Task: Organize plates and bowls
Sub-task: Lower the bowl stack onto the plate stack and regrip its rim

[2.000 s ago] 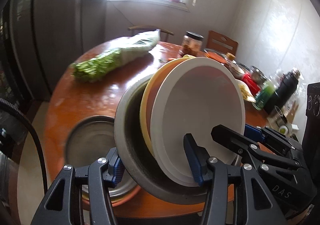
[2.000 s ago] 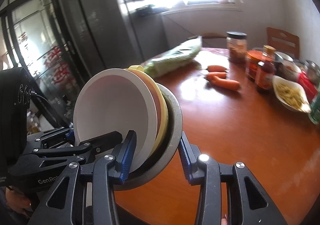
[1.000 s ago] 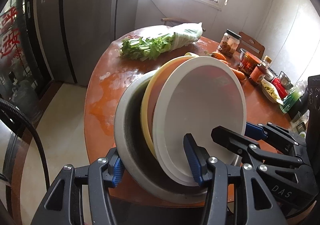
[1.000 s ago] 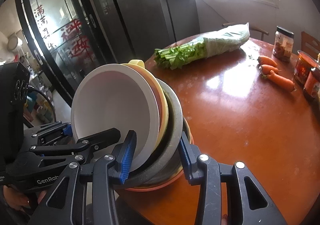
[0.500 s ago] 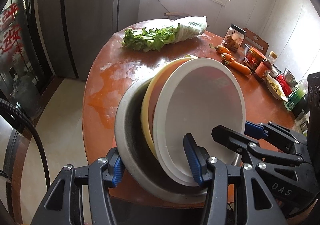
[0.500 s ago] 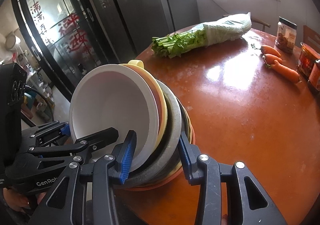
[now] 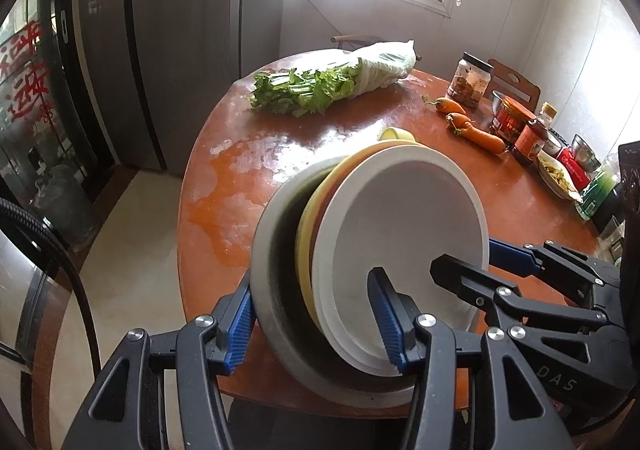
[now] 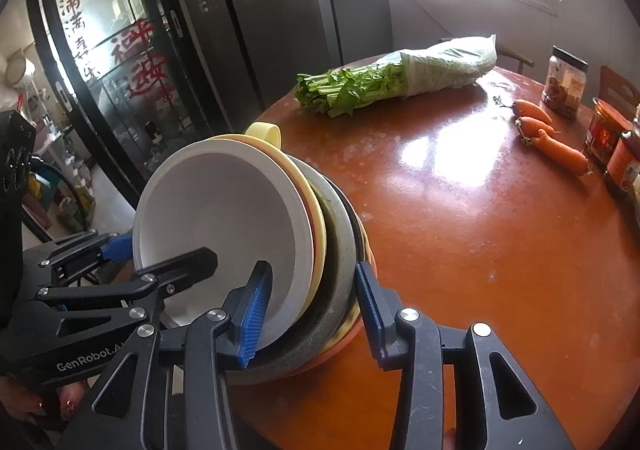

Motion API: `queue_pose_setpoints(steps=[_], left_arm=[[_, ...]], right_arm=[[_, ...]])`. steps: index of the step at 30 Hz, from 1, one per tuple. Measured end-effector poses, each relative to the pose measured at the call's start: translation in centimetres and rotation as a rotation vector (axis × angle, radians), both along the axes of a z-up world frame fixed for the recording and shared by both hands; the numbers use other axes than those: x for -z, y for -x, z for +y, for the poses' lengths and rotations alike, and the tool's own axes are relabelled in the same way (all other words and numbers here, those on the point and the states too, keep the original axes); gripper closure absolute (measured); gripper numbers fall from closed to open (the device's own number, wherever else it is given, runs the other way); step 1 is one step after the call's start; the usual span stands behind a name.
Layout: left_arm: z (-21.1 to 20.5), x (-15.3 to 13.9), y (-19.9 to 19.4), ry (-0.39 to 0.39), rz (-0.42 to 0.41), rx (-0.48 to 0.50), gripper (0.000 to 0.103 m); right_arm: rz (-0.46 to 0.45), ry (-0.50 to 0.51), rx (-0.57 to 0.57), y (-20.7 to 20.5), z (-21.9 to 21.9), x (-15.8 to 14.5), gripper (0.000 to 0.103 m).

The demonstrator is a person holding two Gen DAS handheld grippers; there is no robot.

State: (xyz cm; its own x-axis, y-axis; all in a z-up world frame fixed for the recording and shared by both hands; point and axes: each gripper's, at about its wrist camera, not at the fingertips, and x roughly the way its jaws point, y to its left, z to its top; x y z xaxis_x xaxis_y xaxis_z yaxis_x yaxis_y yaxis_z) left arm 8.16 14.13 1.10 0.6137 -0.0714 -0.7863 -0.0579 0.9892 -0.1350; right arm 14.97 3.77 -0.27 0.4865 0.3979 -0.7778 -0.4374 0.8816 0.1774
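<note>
Round orange-brown table [image 7: 248, 185], glossy and streaked pale at its left edge, in a kitchen with a bright window far off, dark glass doors with red characters at left. Far across: bagged greens [image 7: 320, 85], carrots [image 7: 472, 129], jars [image 7: 470, 79]. Near edge: tilted stack of bowls [image 7: 400, 234], white innermost, clamped by left gripper [image 7: 316, 324] and right gripper [image 8: 308, 310], the right's jaws just loosening.
</note>
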Motion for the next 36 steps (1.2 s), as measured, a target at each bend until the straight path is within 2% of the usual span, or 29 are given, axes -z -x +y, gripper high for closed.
queue_pose_setpoints(steps=[6, 11, 19, 25, 28, 36], left_arm=[[0.1, -0.1, 0.0, 0.0, -0.004, 0.0, 0.048], [0.4, -0.8, 0.3, 0.0, -0.03, -0.007, 0.041], [1.1, -1.9, 0.7, 0.003, -0.066, -0.027, 0.032], [1.9, -1.9, 0.9, 0.013, -0.062, -0.041, 0.027], [2.2, -1.8, 1.1, 0.028, -0.064, -0.042, 0.023], [2.6, -0.6, 0.6, 0.05, -0.027, -0.034, 0.019]], right_arm=[[-0.006, 0.006, 0.002, 0.0, 0.0, -0.4, 0.057], [-0.016, -0.008, 0.008, 0.0, -0.4, -0.9, 0.047], [-0.022, -0.024, 0.019, 0.1, -1.2, -1.7, 0.039], [-0.026, -0.027, 0.028, 0.3, -1.3, -2.0, 0.032], [-0.023, -0.028, 0.031, 0.3, -1.3, -2.0, 0.031], [0.023, -0.048, 0.046, 0.1, -1.5, -1.0, 0.029]])
